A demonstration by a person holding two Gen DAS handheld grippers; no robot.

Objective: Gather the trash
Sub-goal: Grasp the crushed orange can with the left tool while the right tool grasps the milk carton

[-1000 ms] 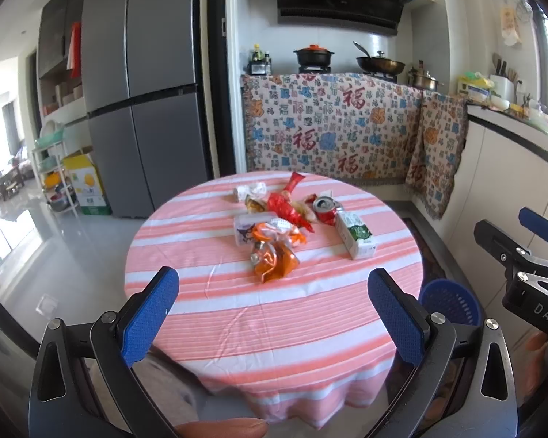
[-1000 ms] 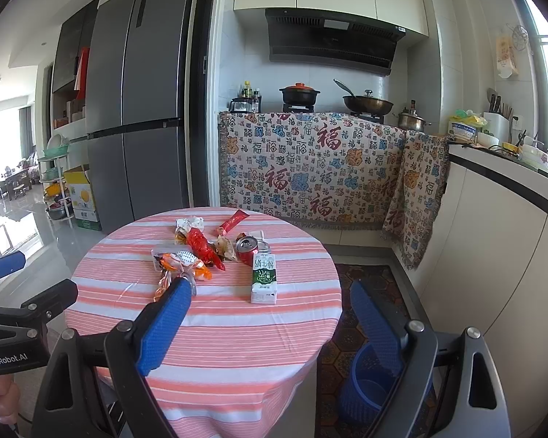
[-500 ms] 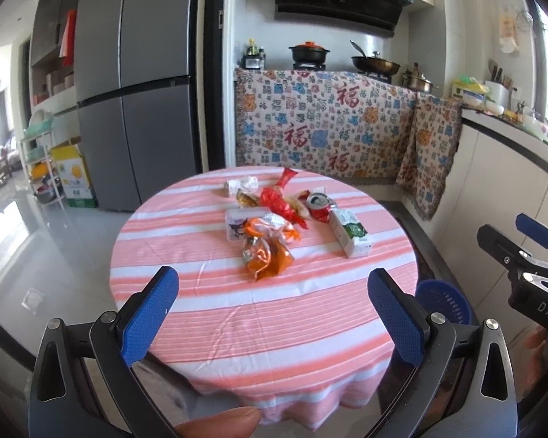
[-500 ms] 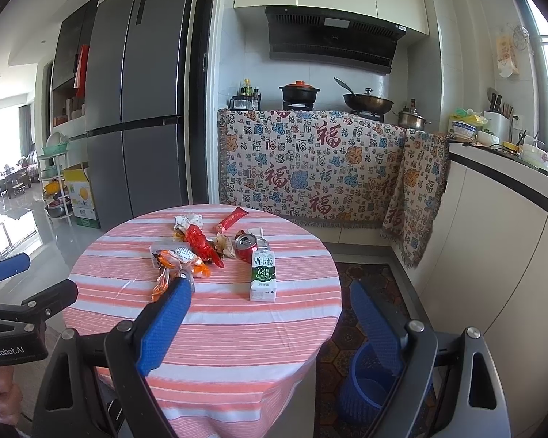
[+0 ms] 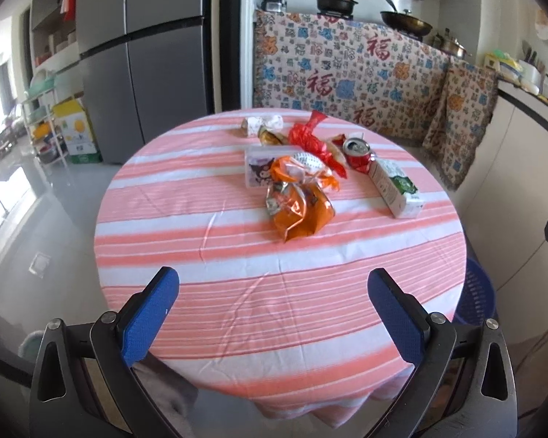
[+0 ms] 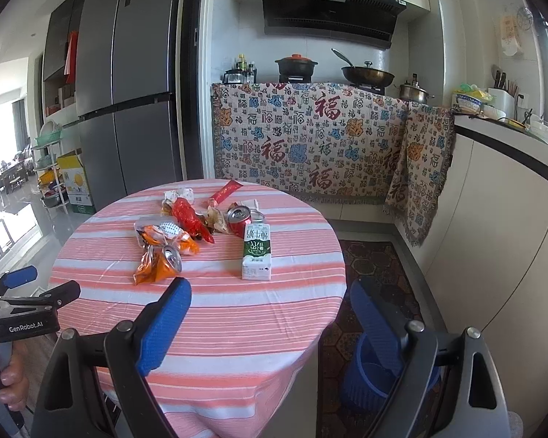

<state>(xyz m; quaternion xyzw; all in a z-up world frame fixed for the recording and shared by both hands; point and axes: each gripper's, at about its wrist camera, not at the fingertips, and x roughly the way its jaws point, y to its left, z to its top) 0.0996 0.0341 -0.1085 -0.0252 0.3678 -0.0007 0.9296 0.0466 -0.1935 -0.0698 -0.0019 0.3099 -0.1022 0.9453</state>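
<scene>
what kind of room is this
Most likely a home kitchen with a dining corner: a tall grey fridge, a range hood over a stove with a wok, and a round table in a striped cloth with wrappers on it.

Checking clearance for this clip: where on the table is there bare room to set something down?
The striped cloth lies bare from the near edge up to the orange wrapper, and along the left rim. The far middle is crowded: wrappers, red can, milk carton.
</scene>
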